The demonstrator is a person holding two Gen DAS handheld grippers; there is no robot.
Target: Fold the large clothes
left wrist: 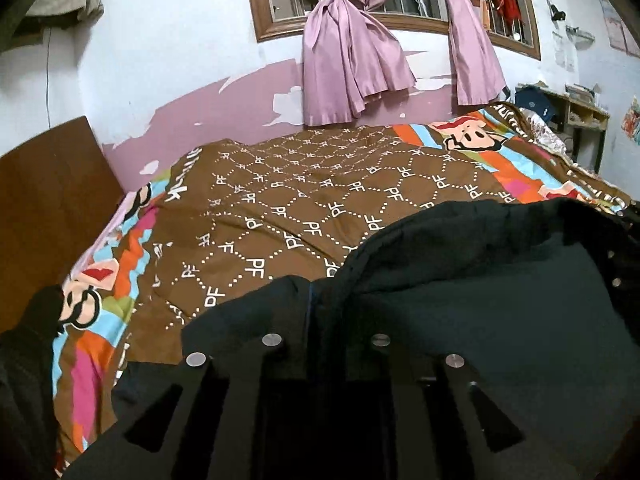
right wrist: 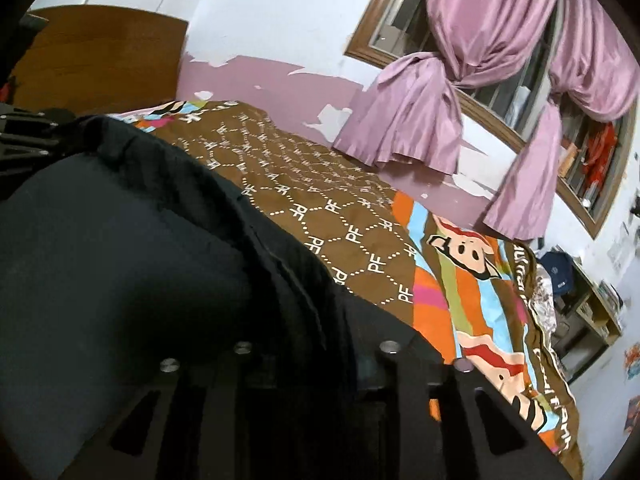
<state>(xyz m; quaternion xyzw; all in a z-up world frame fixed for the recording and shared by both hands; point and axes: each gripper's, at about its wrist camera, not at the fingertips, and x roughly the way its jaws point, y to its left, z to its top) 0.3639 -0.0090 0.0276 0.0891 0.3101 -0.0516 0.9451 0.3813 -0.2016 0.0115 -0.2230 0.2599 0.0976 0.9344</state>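
Observation:
A large dark garment [left wrist: 480, 300] lies spread over the near part of the bed, its upper edge bunched into a ridge. In the left wrist view my left gripper [left wrist: 320, 320] stands at the garment's left end. Its jaws are narrow, and cloth with a blue seam is pinched between them. In the right wrist view the same garment [right wrist: 100, 260] fills the left half. My right gripper [right wrist: 316, 340] sits at the garment's right edge with a wider gap. Cloth lies loose across its dark fingers and hides the tips.
The bed wears a brown patterned cover [left wrist: 280, 200] with bright cartoon borders [right wrist: 472, 280]. A wooden headboard [left wrist: 48, 200] stands at the left. Pink knotted curtains [left wrist: 348, 60] hang against the far wall. A shelf with clutter [right wrist: 592, 308] stands past the bed's right end.

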